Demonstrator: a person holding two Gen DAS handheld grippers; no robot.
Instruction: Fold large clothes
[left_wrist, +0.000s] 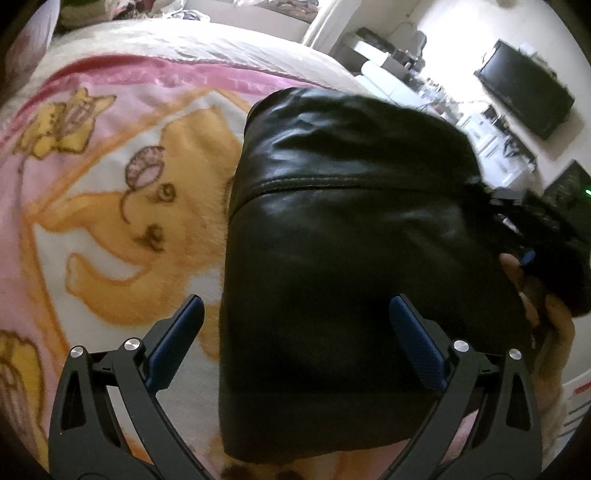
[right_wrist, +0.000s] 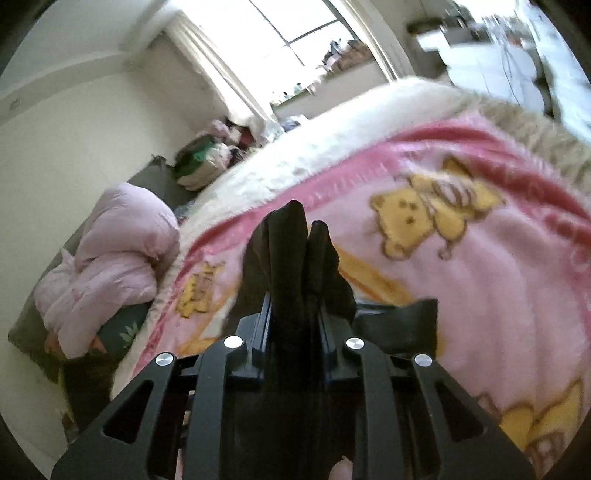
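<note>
We judge the fold well advanced but unfinished: the black leather garment (left_wrist: 343, 258) lies as a compact slab on the pink cartoon-print blanket (left_wrist: 110, 206), left gripper (left_wrist: 295, 332) fingers apart, right gripper (right_wrist: 295, 291) fingers clamped on its 3 o'clock edge.

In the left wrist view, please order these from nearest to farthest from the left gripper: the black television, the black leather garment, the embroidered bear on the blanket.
From the left gripper:
1. Black leather garment, directly between and ahead of the open fingers.
2. Embroidered bear, on the pink blanket, to the left.
3. Black television, far upper right, across the room.
</note>
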